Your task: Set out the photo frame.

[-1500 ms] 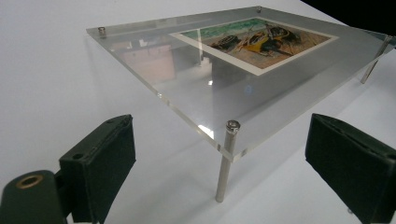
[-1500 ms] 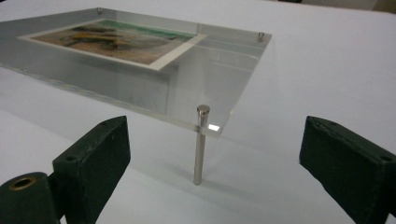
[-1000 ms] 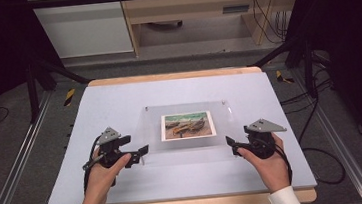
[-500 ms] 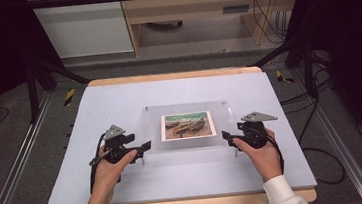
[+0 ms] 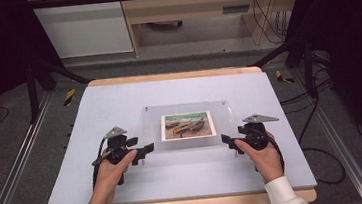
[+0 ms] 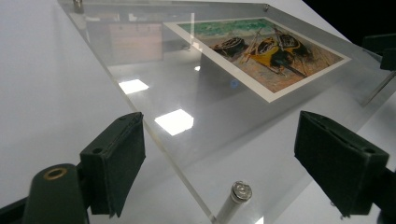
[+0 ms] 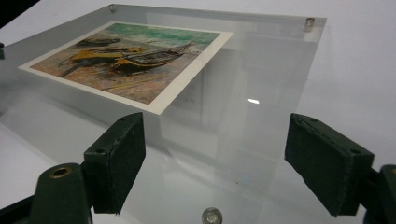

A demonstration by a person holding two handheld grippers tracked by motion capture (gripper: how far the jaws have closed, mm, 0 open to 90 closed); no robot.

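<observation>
The left gripper [image 5: 146, 149] stands wide, its jaws having just been opening, with the near left corner of the clear acrylic frame panel [image 6: 154, 88] between the pads, which do not press on it. The right gripper [image 5: 227, 140] is likewise wide, jaws just opened further, straddling the near right corner beside a small silver standoff screw [image 7: 211, 216]. Since a second ago both hands have moved forward to the panel. It lies mid-table on the white board [image 5: 94, 110], holding a painted print of beached boats [image 5: 188, 125]. No writing is readable.
</observation>
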